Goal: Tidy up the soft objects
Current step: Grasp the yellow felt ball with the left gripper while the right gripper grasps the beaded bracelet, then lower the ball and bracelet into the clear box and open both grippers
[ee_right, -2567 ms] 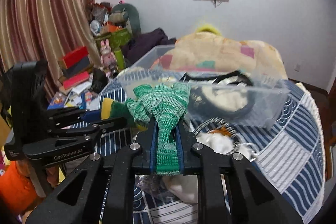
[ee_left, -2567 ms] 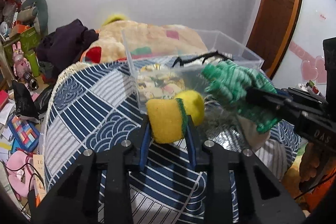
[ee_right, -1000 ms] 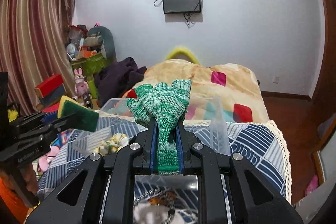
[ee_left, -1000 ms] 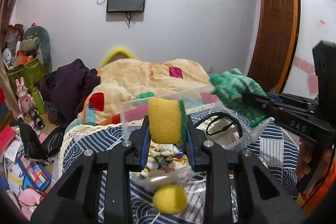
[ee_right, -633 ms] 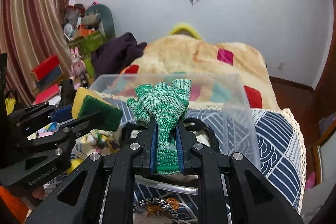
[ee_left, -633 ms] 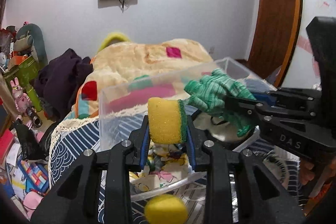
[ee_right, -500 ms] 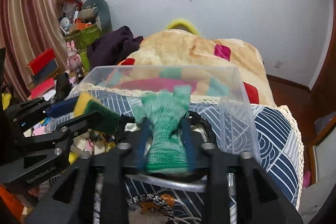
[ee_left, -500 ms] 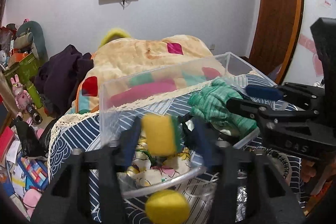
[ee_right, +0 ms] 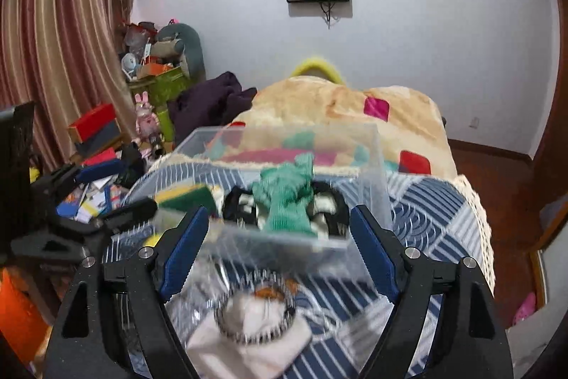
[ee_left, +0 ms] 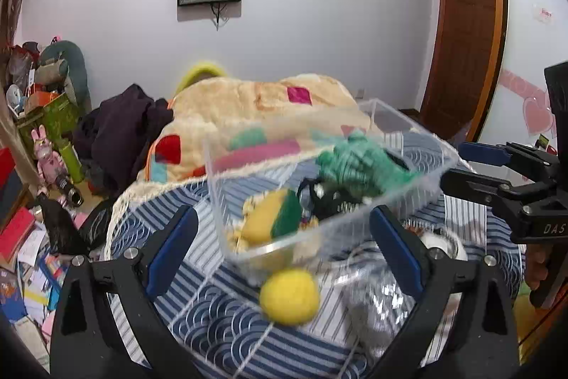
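Observation:
A clear plastic bin (ee_left: 408, 126) stands on the blue patterned bed cover. Inside it lie a yellow-and-green sponge (ee_left: 273, 217) and a green knitted glove (ee_left: 358, 166), beside a black strap. The same bin (ee_right: 380, 166), sponge (ee_right: 184, 196) and glove (ee_right: 287, 194) show in the right wrist view. My left gripper (ee_left: 282, 237) is wide open and empty in front of the bin. My right gripper (ee_right: 277, 242) is wide open and empty too. A yellow ball (ee_left: 289, 295) lies on the cover just before the bin.
A white cloth with a metal chain (ee_right: 248, 325) lies on the cover near my right gripper. A beige blanket (ee_left: 248, 102) covers the bed behind the bin. Toys, boxes and books clutter the floor at the left (ee_right: 96, 137).
Both grippers held their objects over the bin, then opened. The sponge and the glove dropped into the bin. Both grippers now stand wide open.

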`<state>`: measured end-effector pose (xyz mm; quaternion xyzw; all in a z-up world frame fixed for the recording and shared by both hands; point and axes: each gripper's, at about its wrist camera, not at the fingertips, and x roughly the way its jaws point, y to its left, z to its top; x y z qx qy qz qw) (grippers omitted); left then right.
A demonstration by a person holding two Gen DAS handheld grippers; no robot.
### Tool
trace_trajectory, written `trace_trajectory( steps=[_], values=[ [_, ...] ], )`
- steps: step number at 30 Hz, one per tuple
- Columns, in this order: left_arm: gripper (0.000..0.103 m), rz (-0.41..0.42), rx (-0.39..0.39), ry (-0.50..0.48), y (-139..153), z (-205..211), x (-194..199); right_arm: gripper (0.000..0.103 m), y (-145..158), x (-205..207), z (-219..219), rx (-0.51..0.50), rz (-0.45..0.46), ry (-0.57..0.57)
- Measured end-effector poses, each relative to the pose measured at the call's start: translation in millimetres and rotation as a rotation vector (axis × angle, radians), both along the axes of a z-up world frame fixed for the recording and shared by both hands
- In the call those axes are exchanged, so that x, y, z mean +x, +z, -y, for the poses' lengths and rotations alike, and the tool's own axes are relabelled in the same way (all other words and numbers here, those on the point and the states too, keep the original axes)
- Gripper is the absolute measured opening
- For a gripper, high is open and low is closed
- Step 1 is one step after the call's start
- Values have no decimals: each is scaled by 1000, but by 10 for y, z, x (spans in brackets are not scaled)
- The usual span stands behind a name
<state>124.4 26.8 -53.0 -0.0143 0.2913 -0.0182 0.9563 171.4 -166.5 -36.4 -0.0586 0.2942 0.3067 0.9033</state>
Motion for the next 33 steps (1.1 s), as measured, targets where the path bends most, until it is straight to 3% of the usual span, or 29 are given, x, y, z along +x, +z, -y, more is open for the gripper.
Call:
trace_trajectory(
  steps=[8,12,16,18,23,26,28,30,33],
  values=[
    [98,-80,32,12,-366,13,-184,78,-388,-74,79,-34,-82,8],
    [97,-92,48,9,-493,53,-199,60,-398,-39,145,-10,-106,-8],
    [78,-99,32,-14,-527,83,-149,53,-376,50,123,-11,-110,-13],
    [75,-107,14,-19,-548,91,-118,43,-396,136,39,-38,-127,4],
    [68,-138,-20,-36,-624,81,-60,39,-548,271,-99,-95,-194,55],
    [57,-166,-36,-56,-687,93,-8,23,-562,251,-134,-85,-215,95],
    [46,-179,-39,-56,-727,108,21,18,-571,221,-156,-88,-212,106],
    [45,-176,-47,-55,-735,101,18,11,-575,197,-163,-86,-207,106],
    [45,-151,-61,-53,-692,72,-49,8,-553,126,-95,-85,-170,74]
  ],
)
